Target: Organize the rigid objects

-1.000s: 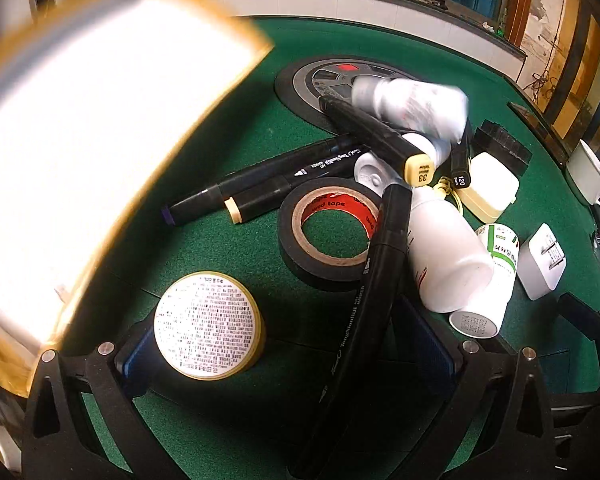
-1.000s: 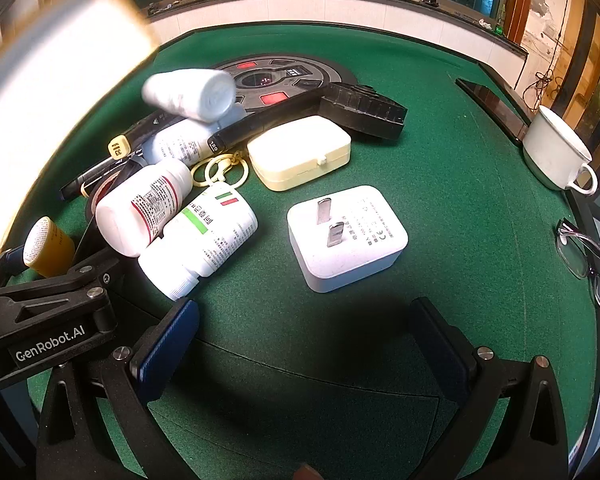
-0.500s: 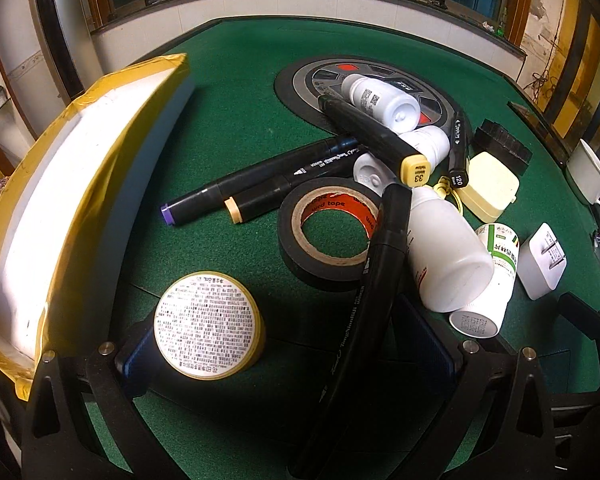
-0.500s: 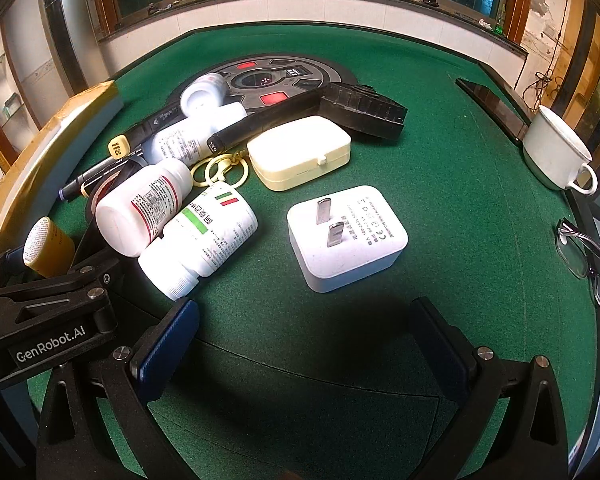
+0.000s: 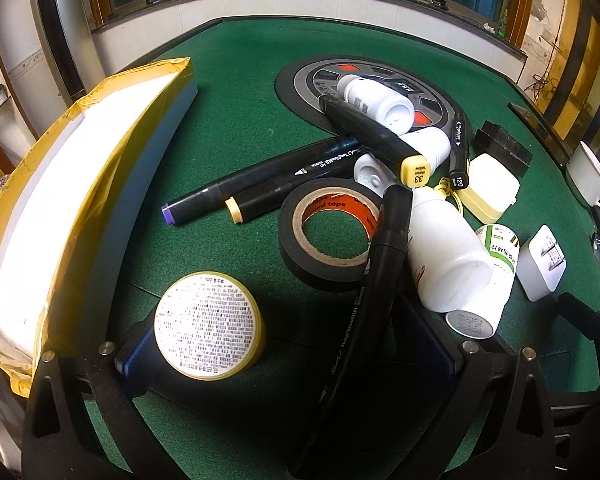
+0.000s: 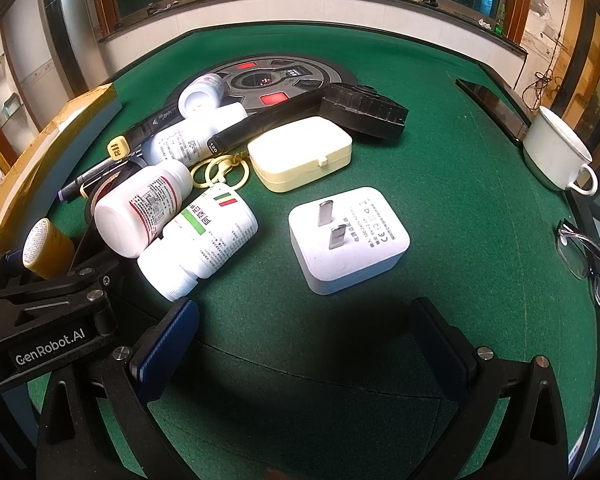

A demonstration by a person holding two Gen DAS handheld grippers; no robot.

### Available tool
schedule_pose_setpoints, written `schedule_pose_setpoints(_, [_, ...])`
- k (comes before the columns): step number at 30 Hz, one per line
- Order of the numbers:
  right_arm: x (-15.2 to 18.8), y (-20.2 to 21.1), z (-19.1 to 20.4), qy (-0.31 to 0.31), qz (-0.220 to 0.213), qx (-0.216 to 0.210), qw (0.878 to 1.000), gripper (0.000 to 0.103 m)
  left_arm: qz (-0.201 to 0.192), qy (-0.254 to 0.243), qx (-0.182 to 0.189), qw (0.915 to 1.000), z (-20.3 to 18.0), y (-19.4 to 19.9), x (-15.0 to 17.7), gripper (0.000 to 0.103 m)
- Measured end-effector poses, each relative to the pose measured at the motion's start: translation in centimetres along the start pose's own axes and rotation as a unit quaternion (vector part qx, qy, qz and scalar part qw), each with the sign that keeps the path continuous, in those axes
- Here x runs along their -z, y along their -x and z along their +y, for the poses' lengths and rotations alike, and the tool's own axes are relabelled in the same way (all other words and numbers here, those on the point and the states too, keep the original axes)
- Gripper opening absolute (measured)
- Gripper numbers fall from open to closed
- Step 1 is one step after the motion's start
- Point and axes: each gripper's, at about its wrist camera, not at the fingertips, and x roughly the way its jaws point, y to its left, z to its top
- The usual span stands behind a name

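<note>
We see a big table with a green felt top and a round grey and black control disc with red buttons in its middle. A long white foam box wrapped in yellow tape sits along the left side. Lying on the felt are a black roll of tape, black marker pens, white plastic bottles, a pale yellow plastic case, a white plug adapter, a ridged black block, a white cup and a pair of glasses.
</note>
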Motion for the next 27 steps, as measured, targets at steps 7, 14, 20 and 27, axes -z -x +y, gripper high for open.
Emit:
schedule_pose_setpoints(7, [-0.1,-0.1,0.2,0.002,0.0,0.0,1.0,0.102,0.0,0.0,0.0,1.0,0.0,0.0,0.0,0.103])
schedule_pose_setpoints(14, [0.0,-0.1,0.2,0.003,0.0,-0.001,1.0,0.102,0.0,0.001,-0.003,1.0,-0.1,0.0,0.0,0.103])
schedule_pose_setpoints(20, [0.4,0.2,-0.1,0.054,0.001,-0.033,0.998,0.102,0.021,-0.05,0.073,0.9958,1.2,1.4,1.2,0.103])
schedule_pose_setpoints(27, [1.0,2.0,-1.5,0.082,0.001,-0.075,0.994,0.102,0.011,-0.051,0.172,0.9837,3.8,4.0,4.3,0.103])
